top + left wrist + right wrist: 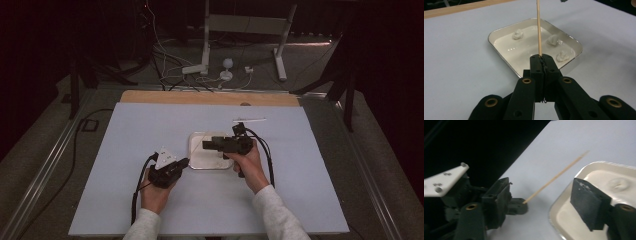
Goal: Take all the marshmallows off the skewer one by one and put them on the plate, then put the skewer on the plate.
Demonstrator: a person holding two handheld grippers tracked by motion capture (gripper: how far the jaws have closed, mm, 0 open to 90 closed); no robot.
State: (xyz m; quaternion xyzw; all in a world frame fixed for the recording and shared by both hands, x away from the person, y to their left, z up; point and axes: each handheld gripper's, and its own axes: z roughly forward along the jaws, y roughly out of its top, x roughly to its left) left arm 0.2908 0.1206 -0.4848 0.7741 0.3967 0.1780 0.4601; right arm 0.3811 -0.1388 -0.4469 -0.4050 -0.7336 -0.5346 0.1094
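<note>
The left claw [541, 58] was clamped on a wooden skewer [539, 27] that rose above the white tray [499, 48] on the table [150, 125]. The right claw [544, 202] stood open, apparently empty, over the tray's edge.

A pale blue-grey sheet covers the bench [150, 130], leaving a strip of bare wood [200, 97] exposed along the far edge. Near the middle lies a shallow white tray [499, 50] with a metallic rim, resting flat on the sheet and holding three small white lumps [517, 34]. Farther back and slightly right, a thin white strip [249, 120] lies flat on the sheet, apart from the tray.
</note>
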